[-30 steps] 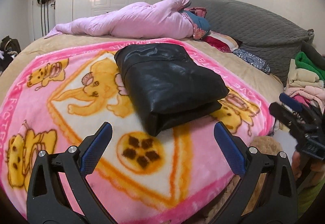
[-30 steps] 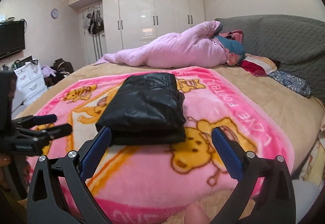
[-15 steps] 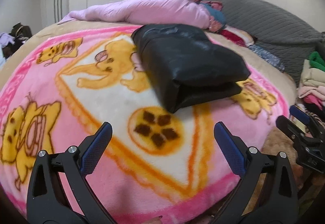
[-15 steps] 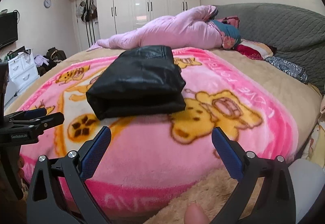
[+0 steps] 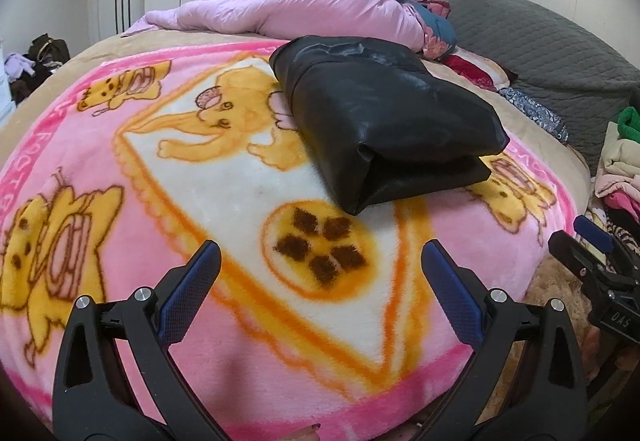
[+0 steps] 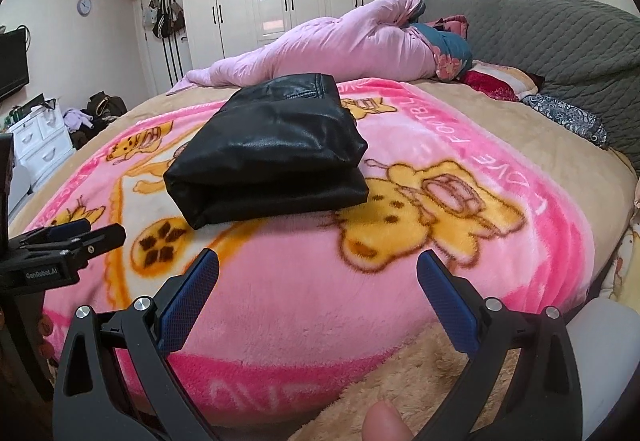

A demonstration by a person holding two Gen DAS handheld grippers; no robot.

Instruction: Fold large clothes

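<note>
On the pink cartoon blanket [image 5: 120, 129] that covers the bed, toward its middle and well back from the near edge, a black leather-look garment [image 5: 384, 113] lies folded into a thick, compact rectangle, its rounded fold facing the near-left corner and its layered open edges facing the right side. Both tools hang over the near edge of the blanket, well apart from the garment: the left gripper [image 5: 320, 273] has its jaws spread wide with nothing between them, and the right gripper [image 6: 318, 281] is likewise spread and empty. Neither touches cloth. Judging by the neat stack, the folding of this piece looks finished, so the step in hand seems to be the pause after a completed fold. The next move probably calls either for sliding the bundle aside or for fetching another piece; a heap of clothes [image 5: 618, 169] sits off the right edge of the bed, and a pink quilt [image 6: 340, 45] lies along the far edge. Lifting the slick, heavy bundle would need both claws under opposite sides, or the layers may slip open.
</note>
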